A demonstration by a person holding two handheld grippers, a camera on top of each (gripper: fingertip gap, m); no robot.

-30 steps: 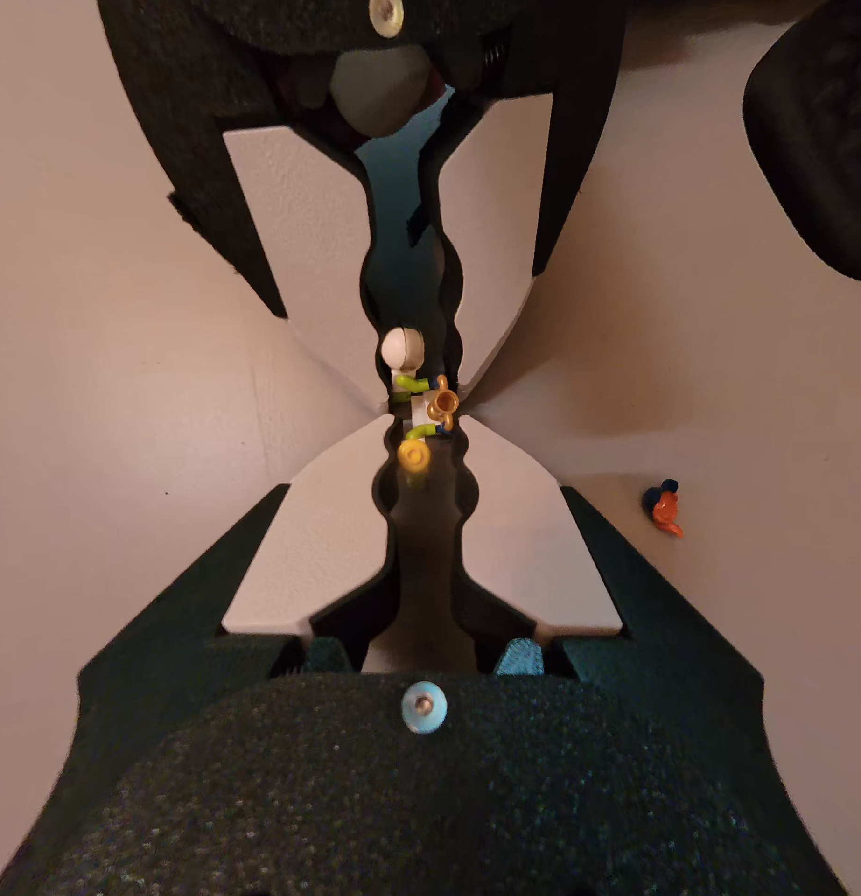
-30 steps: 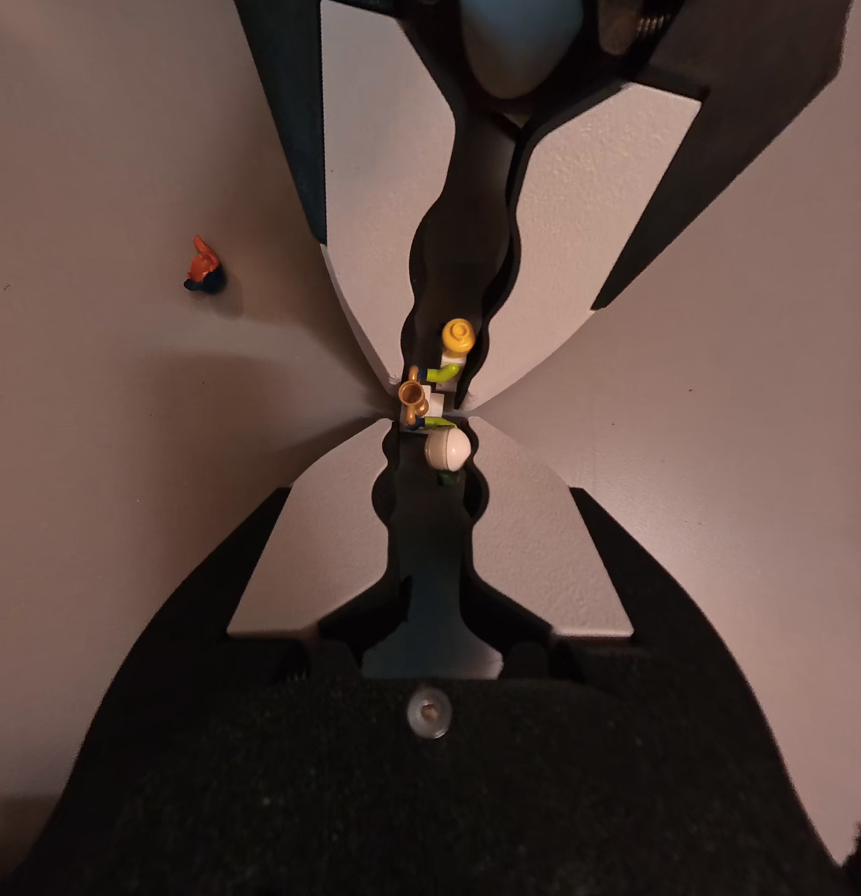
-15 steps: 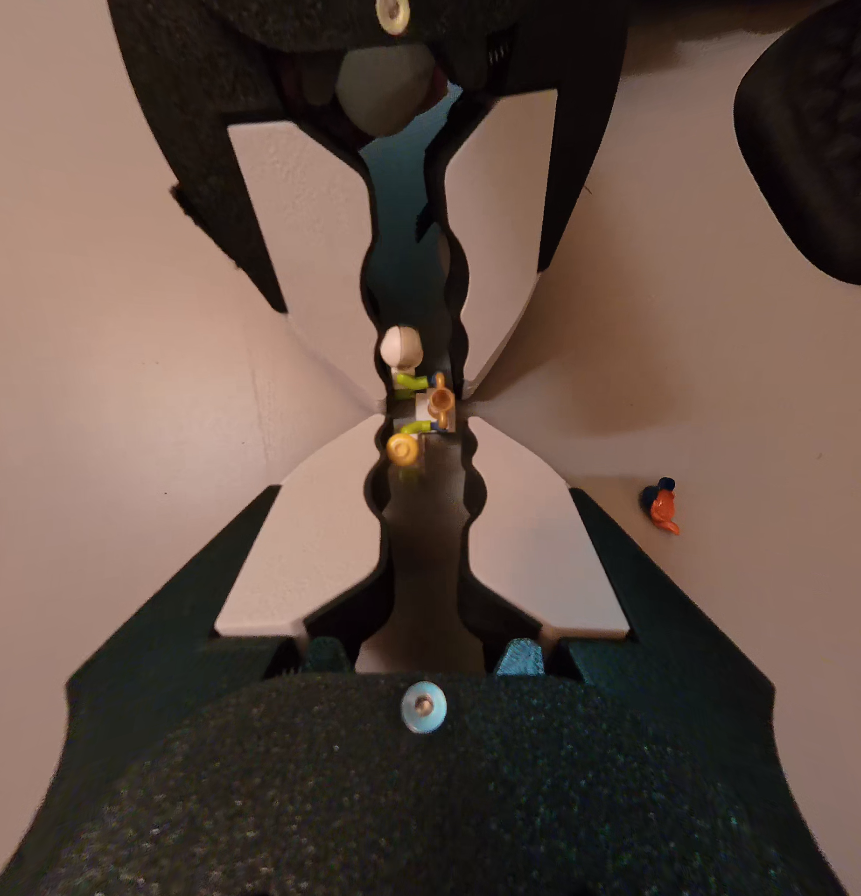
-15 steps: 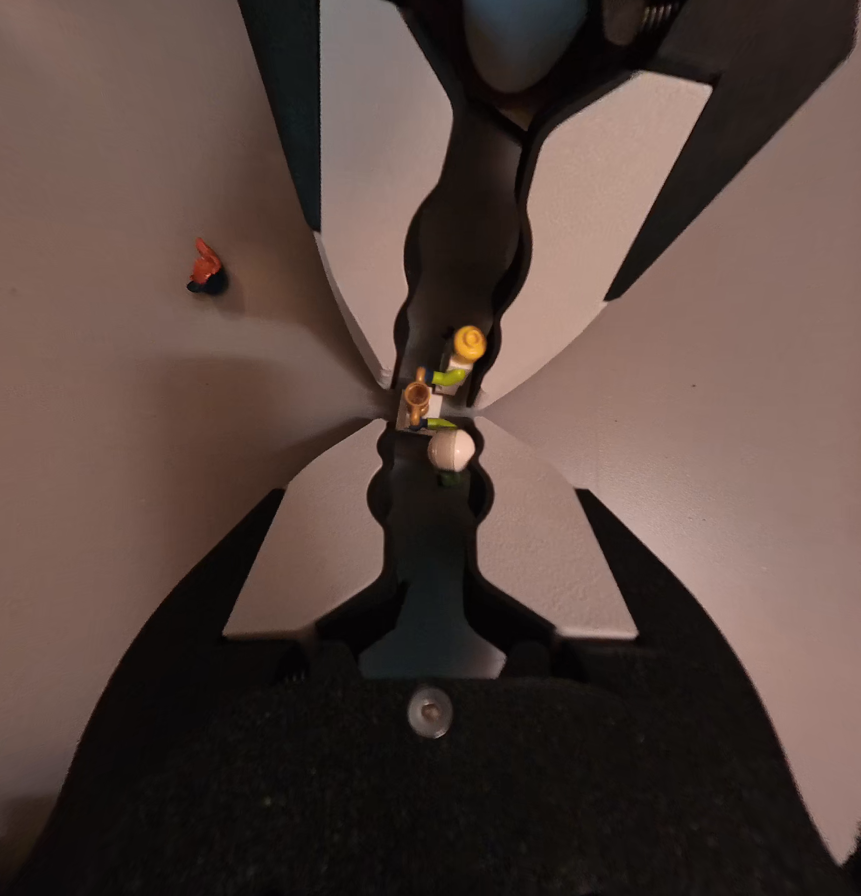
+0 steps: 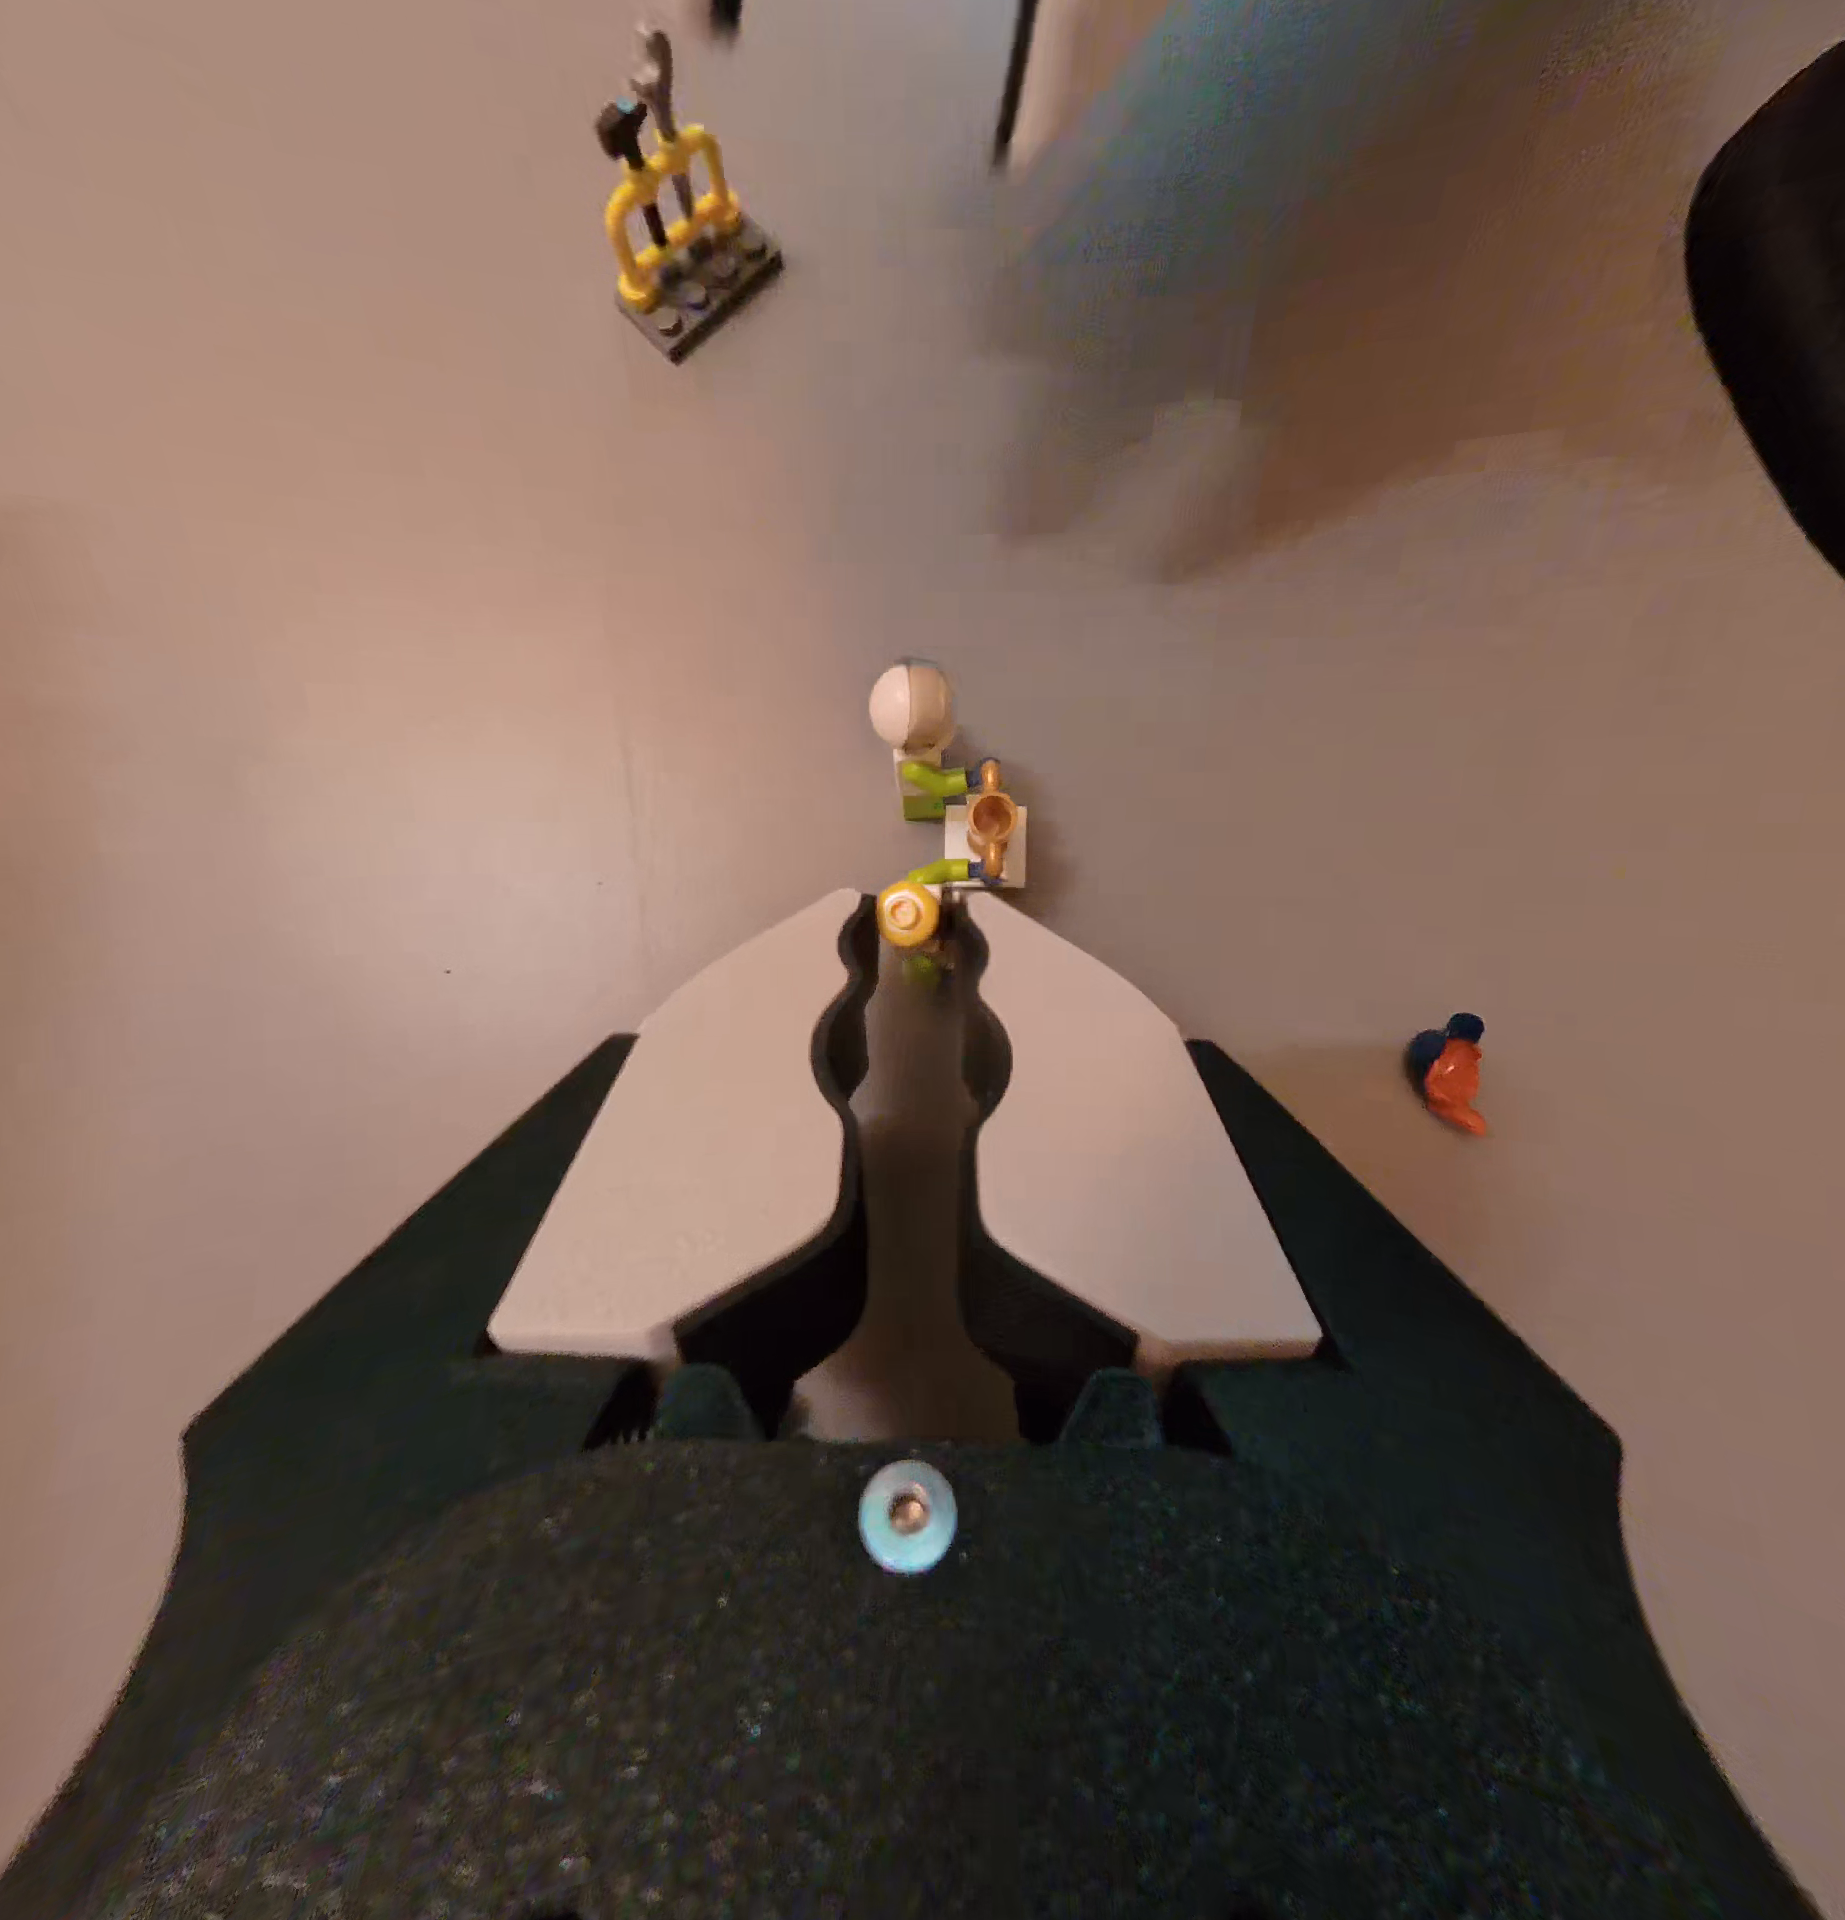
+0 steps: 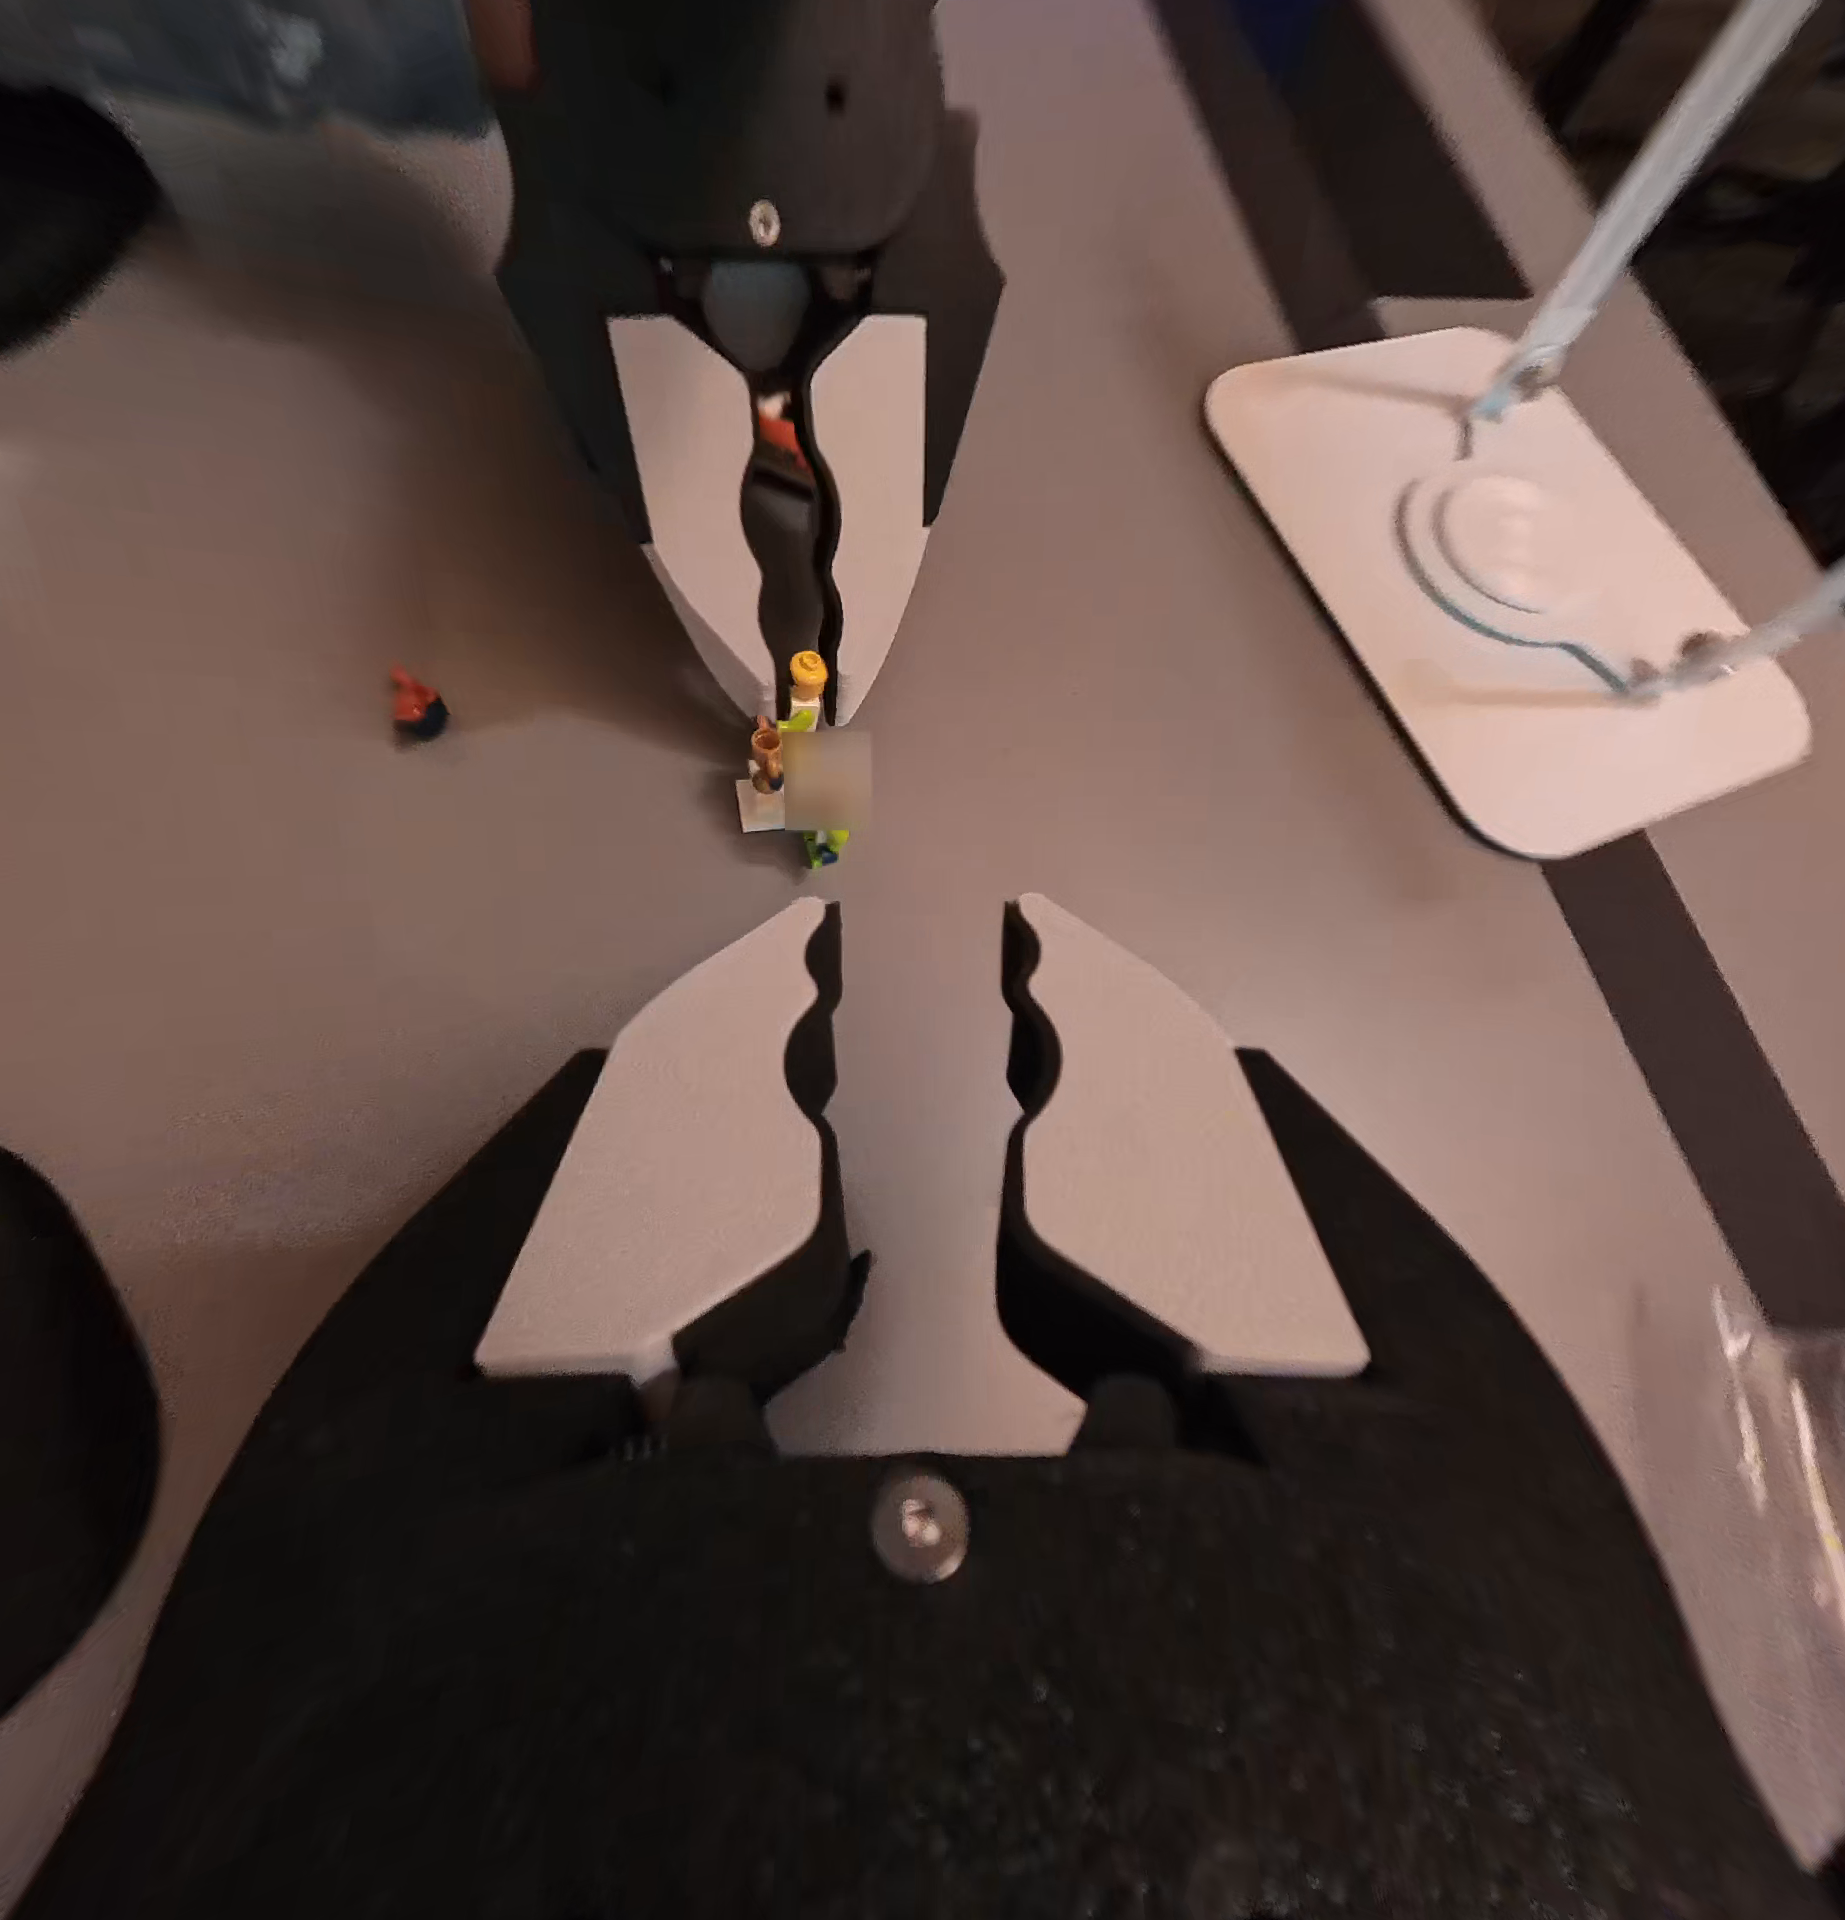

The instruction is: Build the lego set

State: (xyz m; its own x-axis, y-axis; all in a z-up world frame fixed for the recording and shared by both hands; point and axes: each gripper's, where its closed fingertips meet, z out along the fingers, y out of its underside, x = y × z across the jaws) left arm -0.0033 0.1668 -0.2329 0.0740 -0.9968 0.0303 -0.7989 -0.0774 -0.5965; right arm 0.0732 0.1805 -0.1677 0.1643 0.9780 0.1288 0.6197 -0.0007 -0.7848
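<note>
Spotter: Model position first. We log two small figures facing each other across a white tile (image 5: 985, 854) with a gold cup (image 5: 991, 819) on it, mid worktop (image 5: 378, 727).

Recorder: Which tongs have it?

Spotter: The left tongs (image 5: 913, 902) are closed to a narrow slot on the yellow-headed figure (image 5: 905, 918). The helmeted figure (image 5: 910, 701) sits at the far end in that view, free of any grip.

Recorder: And the other side?

Spotter: The right tongs (image 6: 918, 904) stand wide open and hold nothing. From them the model lies just beyond the tips, apart from both, and a little left of the gap's centre line.

Recorder: Long axis?

Spotter: We read it as running near to far, figure to figure, in line with both pairs of tongs, which face each other along it. We judge that the right tongs would have to shift slightly left to straddle the helmeted end.

Recorder: Loose parts?

Spotter: An orange-and-blue piece (image 5: 1448, 1070) lies alone, well right of the left tongs, nearer to them than to the right pair.

Recorder: Containers?

Spotter: A yellow rack (image 5: 669, 208) on a dark plate (image 5: 705, 301), far left, holds two small tools upright. A clear bag (image 6: 1791, 1434) lies at the near right edge of the right view; we cannot tell what is in it. A white lamp base (image 6: 1500, 644) sits on the far right.
</note>
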